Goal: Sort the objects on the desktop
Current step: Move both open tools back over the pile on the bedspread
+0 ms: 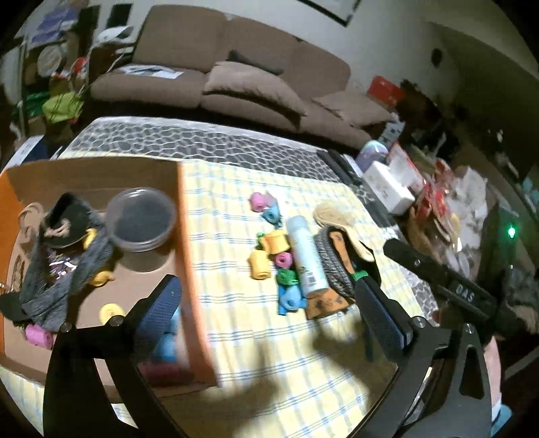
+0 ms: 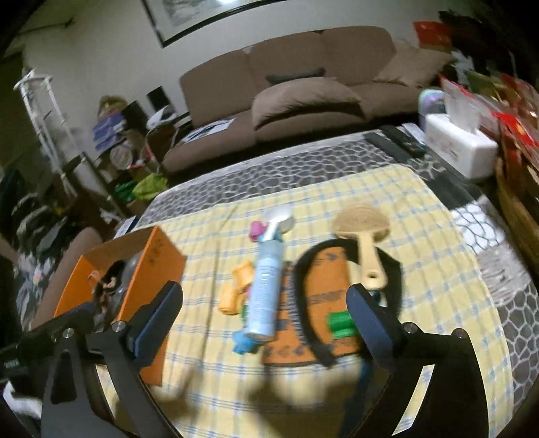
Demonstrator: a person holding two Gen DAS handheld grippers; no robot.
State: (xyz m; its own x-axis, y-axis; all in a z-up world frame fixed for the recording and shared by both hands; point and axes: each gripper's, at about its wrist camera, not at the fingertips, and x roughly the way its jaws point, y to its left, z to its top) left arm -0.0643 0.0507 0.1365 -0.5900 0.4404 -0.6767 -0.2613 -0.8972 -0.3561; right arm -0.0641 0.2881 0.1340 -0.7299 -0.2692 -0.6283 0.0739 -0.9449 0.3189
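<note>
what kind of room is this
Most likely a home living room: a brown sofa with cushions stands behind the table, a framed picture hangs on the wall, and a tissue box sits beside remote controls.

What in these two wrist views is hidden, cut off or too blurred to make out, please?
- Left wrist view: the box contents under the grey cloth are hidden, and the left gripper covers the near corner.
- Left wrist view: the print on the white bottle is too small to read.
- Right wrist view: motion blur smears the coloured rolls; their count is unclear.
- Right wrist view: the box interior is hidden by its wall and the right gripper.
</note>
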